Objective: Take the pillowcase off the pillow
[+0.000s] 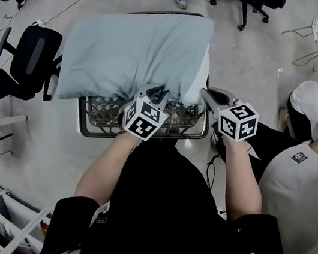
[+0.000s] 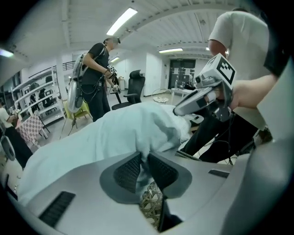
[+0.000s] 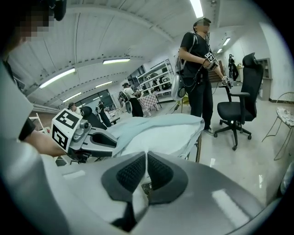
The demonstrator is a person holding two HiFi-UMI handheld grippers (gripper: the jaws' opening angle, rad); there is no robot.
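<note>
1. The pale blue fabric pillowcase (image 1: pixel 128 57) lies across a basket and hides nearly all of the pillow inside it.
2. The white pillow (image 1: pixel 201 76) shows only as a strip at the right end.
3. The dark woven-mesh basket (image 1: pixel 97 112) shows only its near rim. The rest is hidden under the bedding.
4. The left gripper (image 2: pixel 143 156) pinches a raised fold at the pillowcase's near edge.
5. The right gripper (image 3: pixel 146 155), just to the right, is clamped on a thin white edge of the pillow. How deep the grip goes is hard to tell.
</note>
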